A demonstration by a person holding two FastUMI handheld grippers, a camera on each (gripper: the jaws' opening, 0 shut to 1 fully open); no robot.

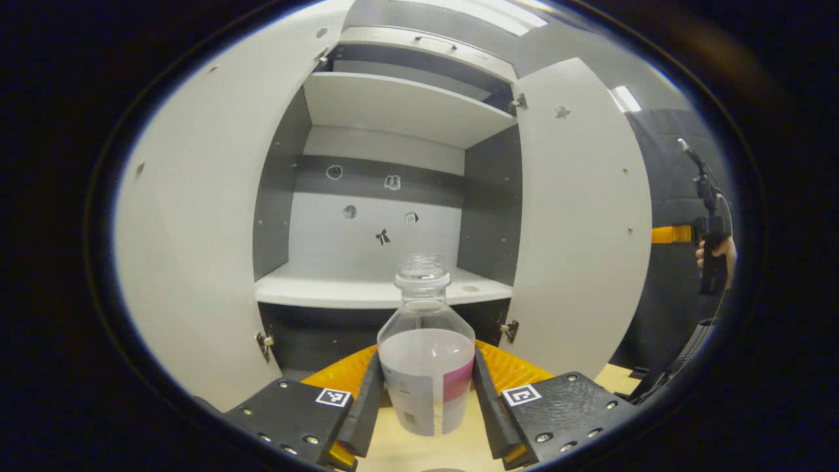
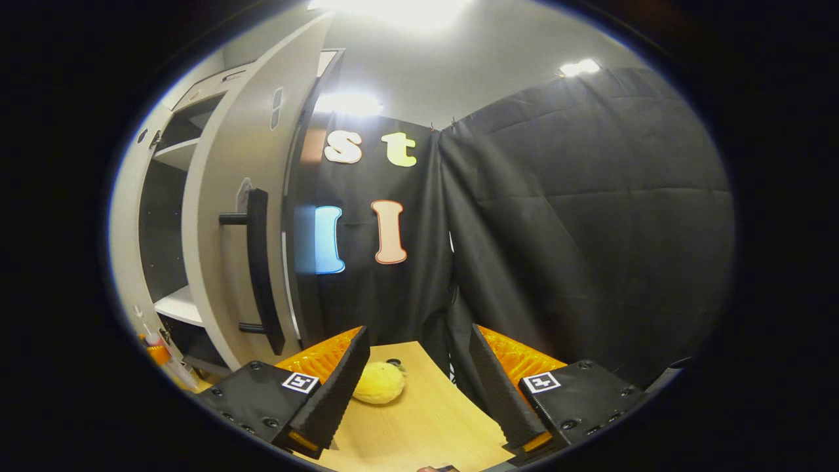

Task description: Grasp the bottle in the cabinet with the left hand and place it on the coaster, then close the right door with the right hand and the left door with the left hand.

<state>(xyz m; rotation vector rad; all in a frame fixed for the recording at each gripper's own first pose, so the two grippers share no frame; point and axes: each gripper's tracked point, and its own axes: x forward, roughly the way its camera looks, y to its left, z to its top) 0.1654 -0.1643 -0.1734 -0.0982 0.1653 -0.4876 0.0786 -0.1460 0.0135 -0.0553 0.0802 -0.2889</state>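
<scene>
Both fisheye views are evenly lit by ceiling lights (image 2: 393, 10), which glare white overhead. Straight lines bow strongly toward the edges. The cabinet (image 1: 387, 196) interior sits in soft shadow. Focus is sharp centrally, softer at the rim.

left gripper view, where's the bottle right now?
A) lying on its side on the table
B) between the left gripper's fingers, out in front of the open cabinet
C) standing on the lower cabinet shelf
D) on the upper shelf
B: the bottle stands upright between the left gripper fingers, which press on its sides, out in front of the open cabinet's lower shelf.
</scene>
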